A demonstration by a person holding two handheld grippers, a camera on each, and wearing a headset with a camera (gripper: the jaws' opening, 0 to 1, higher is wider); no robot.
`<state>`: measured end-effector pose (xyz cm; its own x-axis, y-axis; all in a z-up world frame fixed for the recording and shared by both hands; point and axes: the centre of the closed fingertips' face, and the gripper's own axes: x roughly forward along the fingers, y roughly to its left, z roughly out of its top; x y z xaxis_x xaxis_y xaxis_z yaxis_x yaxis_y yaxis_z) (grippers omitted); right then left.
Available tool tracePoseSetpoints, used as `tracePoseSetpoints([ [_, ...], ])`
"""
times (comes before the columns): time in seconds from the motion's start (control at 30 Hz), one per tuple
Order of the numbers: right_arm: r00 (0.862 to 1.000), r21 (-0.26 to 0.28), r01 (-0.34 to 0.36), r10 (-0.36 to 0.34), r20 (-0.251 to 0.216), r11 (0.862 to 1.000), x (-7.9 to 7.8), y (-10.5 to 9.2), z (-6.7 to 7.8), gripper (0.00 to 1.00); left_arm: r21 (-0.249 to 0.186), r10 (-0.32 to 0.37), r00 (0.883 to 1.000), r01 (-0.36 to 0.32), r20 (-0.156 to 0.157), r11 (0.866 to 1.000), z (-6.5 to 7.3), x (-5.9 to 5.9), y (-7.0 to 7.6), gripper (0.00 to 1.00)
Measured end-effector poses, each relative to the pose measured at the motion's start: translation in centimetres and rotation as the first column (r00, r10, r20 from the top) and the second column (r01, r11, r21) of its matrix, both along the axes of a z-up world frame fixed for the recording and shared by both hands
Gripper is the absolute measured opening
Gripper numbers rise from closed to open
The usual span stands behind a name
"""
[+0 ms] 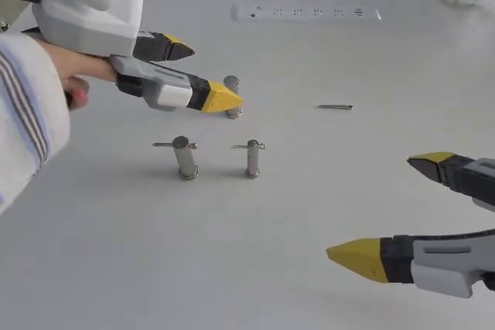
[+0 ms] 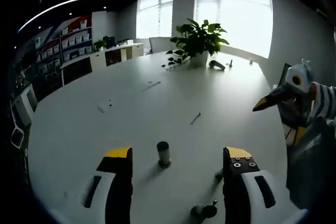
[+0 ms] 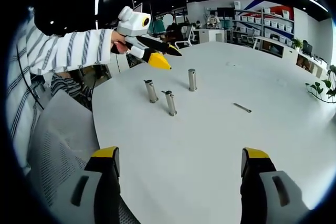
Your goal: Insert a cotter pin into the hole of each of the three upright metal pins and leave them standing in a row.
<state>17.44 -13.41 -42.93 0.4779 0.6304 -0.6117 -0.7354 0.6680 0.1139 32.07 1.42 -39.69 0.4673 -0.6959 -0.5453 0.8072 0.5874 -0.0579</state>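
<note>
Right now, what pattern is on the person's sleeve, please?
Striped sleeve, dark on white; right gripper view.

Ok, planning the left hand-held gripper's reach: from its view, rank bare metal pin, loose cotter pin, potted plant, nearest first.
1. Bare metal pin, upright between the jaws.
2. Loose cotter pin, lying beyond, slightly right.
3. Potted plant, far back, centre.
</note>
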Motion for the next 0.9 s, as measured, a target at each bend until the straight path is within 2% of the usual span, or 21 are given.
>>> tracePoseSetpoints([
  [0.1, 1.0, -0.002, -0.001, 0.001, -0.008, 1.0, 0.0, 0.0, -0.1, 0.95, -0.003, 0.0, 1.0, 0.0, -0.015, 1.0, -0.7, 0.7, -0.3, 0.64],
  [0.2, 1.0, -0.003, -0.001, 0.001, -0.009, 1.0, 0.1, 0.0, -0.1, 0.94, 0.028, -0.026, 0.999, 0.027, -0.033, 0.999, -1.8, 1.0, -0.7, 0.58],
  [0.27, 1.0, -0.001, -0.002, 0.002, -0.011, 1.0, 0.1, 0.0, -0.1, 0.94, 0.025, -0.029, 0.998, 0.03, -0.048, 0.999, -2.2, 1.3, -1.0, 0.54],
  [0.33, 1.0, -0.003, -0.001, 0.001, -0.011, 1.0, 0.1, -0.1, -0.1, 0.94, 0.021, -0.036, 0.998, 0.037, -0.046, 0.999, -2.4, 1.5, -1.4, 0.53],
  [0.43, 1.0, -0.007, 0.007, -0.007, -0.015, 1.0, 0.1, -0.4, -0.1, 0.94, 0.047, -0.036, 0.999, 0.038, -0.041, 0.998, -3.0, 2.2, -1.5, 0.48],
  [0.53, 1.0, -0.006, 0.016, -0.016, -0.018, 1.0, 0.0, -0.7, 0.0, 0.94, 0.062, -0.043, 0.998, 0.046, -0.055, 0.997, -3.7, 2.6, -1.7, 0.41],
  [0.73, 1.0, -0.014, 0.026, -0.026, -0.014, 1.0, 0.1, -1.2, 0.0, 0.93, 0.108, -0.064, 0.995, 0.072, -0.071, 0.992, -4.8, 2.9, -2.0, 0.36],
  [0.9, 1.0, -0.016, 0.026, -0.027, -0.011, 1.0, 0.1, -1.3, 0.1, 0.93, 0.135, -0.072, 0.995, 0.082, -0.073, 0.987, -5.6, 3.5, -2.3, 0.3],
])
